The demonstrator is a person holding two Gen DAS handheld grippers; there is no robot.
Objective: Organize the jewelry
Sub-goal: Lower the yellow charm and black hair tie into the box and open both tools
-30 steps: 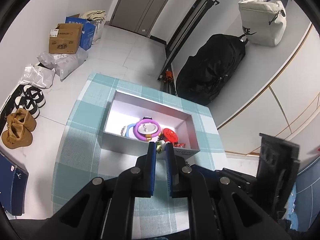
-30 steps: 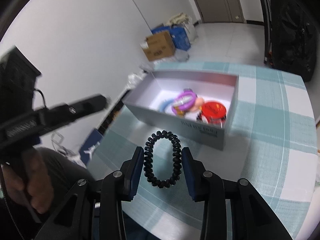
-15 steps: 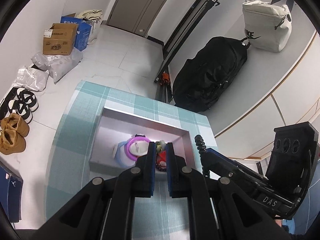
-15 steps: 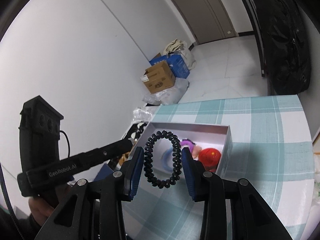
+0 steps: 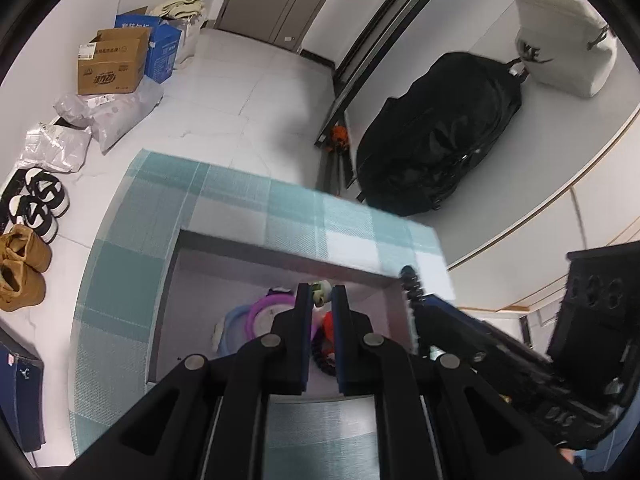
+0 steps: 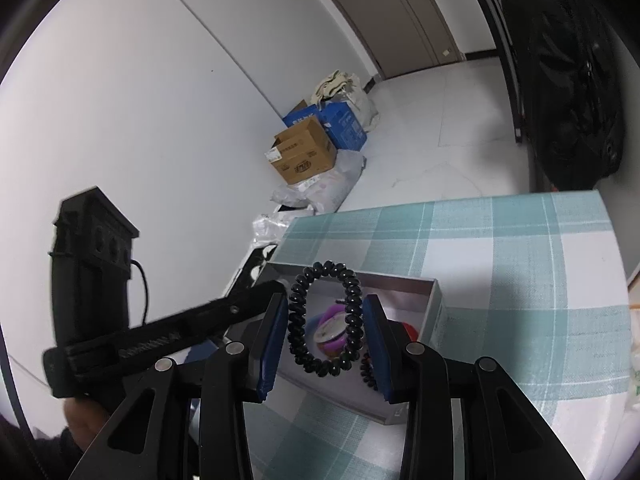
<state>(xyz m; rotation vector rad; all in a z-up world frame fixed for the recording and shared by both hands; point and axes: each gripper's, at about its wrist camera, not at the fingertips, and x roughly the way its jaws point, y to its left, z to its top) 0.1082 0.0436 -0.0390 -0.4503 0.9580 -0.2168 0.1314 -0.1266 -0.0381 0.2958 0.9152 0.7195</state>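
Note:
A grey open box [image 5: 280,258] sits on the teal checked tablecloth [image 5: 144,216]. It holds a purple ring [image 5: 262,308], a red piece [image 5: 329,322] and a dark beaded piece [image 5: 322,362]. My left gripper [image 5: 321,300] hangs over the box, shut on a small greenish beaded piece [image 5: 321,293]. My right gripper [image 6: 326,322] is shut on a black spiral hair tie [image 6: 326,322] and holds it above the box [image 6: 434,304]. The hair tie's top also shows in the left wrist view [image 5: 412,284].
Cardboard boxes [image 5: 110,62] and plastic bags lie on the floor at the far left, shoes [image 5: 24,264] at the left. A black bag [image 5: 436,136] and a white bag [image 5: 560,44] stand by the right wall. The table's far edge [image 5: 280,184] is close.
Both grippers have moved forward over the box, which now lies closer beneath them. The right gripper carried the hair tie above the box's contents.

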